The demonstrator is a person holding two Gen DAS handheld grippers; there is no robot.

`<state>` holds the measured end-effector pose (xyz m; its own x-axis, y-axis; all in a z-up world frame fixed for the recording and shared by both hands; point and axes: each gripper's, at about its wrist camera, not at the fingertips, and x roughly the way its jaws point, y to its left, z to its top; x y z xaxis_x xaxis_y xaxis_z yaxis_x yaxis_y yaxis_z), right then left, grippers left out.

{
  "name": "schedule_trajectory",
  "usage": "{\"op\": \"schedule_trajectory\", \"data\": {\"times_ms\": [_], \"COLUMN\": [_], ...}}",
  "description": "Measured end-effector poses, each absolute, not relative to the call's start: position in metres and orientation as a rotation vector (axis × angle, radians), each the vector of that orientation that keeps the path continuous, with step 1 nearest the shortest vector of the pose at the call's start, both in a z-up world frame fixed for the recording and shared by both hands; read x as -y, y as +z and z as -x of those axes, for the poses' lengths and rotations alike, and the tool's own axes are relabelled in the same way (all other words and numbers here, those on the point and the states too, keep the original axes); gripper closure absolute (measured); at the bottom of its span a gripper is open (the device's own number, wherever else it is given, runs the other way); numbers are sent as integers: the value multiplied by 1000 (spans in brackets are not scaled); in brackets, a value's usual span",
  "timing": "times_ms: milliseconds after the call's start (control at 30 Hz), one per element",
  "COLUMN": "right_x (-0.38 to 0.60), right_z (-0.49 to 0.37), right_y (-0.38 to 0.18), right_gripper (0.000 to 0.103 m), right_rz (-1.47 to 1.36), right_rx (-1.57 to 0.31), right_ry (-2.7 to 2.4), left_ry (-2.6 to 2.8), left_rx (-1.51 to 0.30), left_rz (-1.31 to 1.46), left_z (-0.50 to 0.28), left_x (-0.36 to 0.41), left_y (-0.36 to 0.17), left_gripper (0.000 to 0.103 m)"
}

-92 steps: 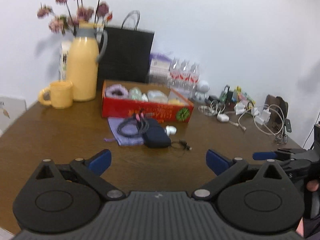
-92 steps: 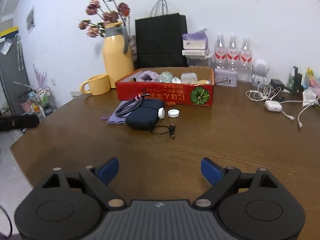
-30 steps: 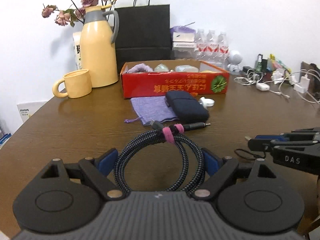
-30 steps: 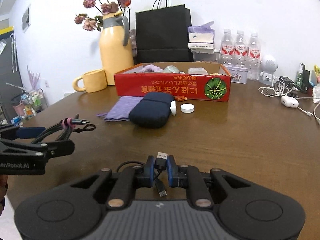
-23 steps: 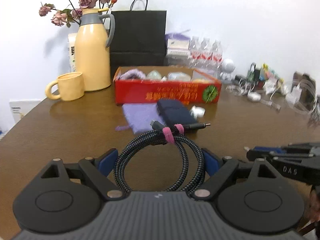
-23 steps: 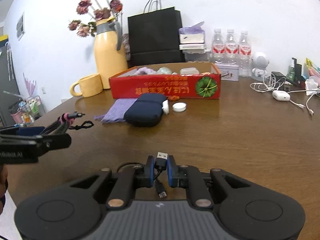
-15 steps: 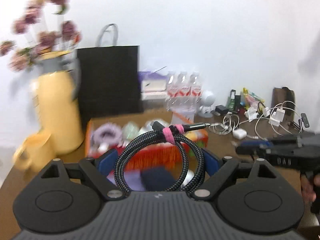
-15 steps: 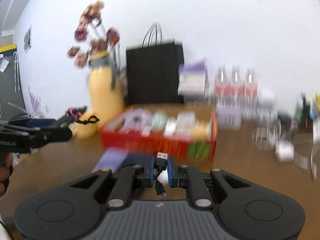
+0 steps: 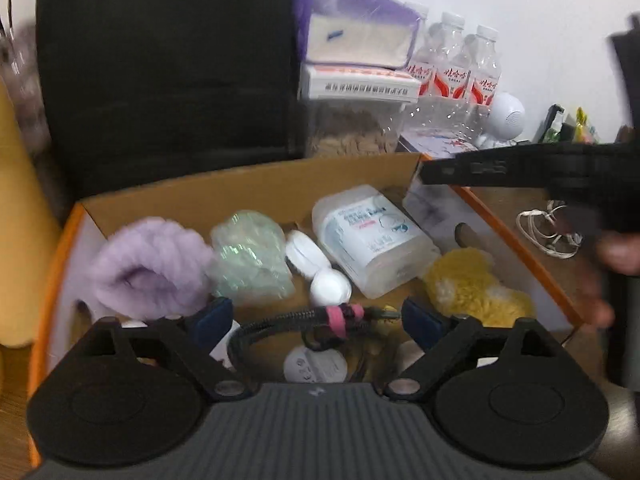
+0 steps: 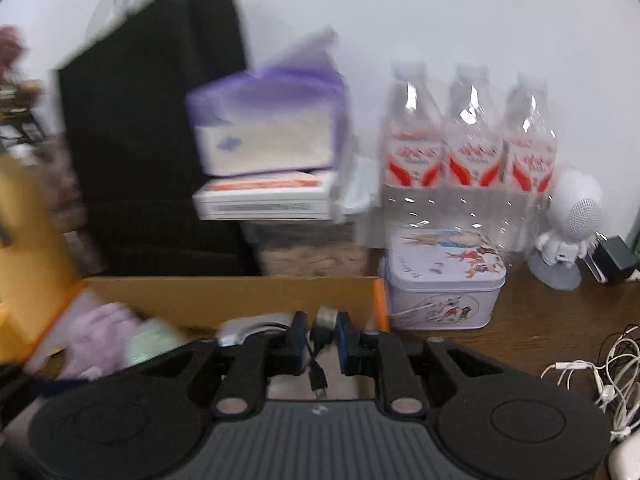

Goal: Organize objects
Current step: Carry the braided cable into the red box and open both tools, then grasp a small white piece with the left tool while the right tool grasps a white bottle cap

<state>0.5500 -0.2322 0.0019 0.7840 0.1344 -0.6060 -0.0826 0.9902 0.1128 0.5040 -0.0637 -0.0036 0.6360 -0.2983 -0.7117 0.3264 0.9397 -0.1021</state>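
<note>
Left claw [image 9: 314,318] stands over the open cardboard box [image 9: 248,186], pointing down into it. Its jaws are spread wide and opening; the blue pads stand clear of the coiled braided cable [image 9: 296,318], which lies between them inside the box, bound with a pink strap. No pad presses on the cable.

Box contents seen from the left wrist: a purple fuzzy item [image 9: 148,264] at the left, a crinkled clear wrapper [image 9: 250,258] beside it, a white ball [image 9: 331,288], a white plastic container [image 9: 370,238] lying on its side, and a yellow fluffy item [image 9: 472,280] at the right.

Right claw [image 10: 322,340] sits over the box's near right corner (the view is blurred by motion). Its jaws are narrowly apart and opening, with a short black USB cable [image 10: 318,360] between the pads; its plug hangs below them. Whether the pads are pressing on it cannot be told. In the left view the right claw appears as a dark bar over the box's right edge, with part of a hand [image 9: 620,248] behind it.

Behind the box: a black paper bag [image 9: 160,68], a tissue pack [image 10: 264,136] on a white carton, 3 water bottles [image 10: 468,136], a decorated tin [image 10: 444,280] and a small white robot figure [image 10: 572,220], all on the brown desk [image 10: 540,320].
</note>
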Motion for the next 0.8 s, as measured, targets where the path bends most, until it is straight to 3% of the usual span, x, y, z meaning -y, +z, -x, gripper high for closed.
{"op": "schedule_trajectory", "data": {"times_ms": [200, 367, 500, 800], "right_x": [245, 244, 243, 236], "right_z": [-544, -507, -433, -237], "right_y": [10, 31, 37, -3], "right_gripper": [51, 50, 44, 41], "right_rz": [-147, -123, -76, -117], "right_rx": [-587, -565, -529, -603], "right_ry": [118, 152, 223, 293], "left_ry": [-392, -300, -299, -251], "left_rx": [-690, -634, -552, -567], "left_rz": [-17, -20, -29, 46], "left_z": [-478, -445, -371, -199], "left_x": [36, 20, 5, -11], "left_y": [36, 71, 81, 33], "left_gripper": [0, 0, 0, 0]}}
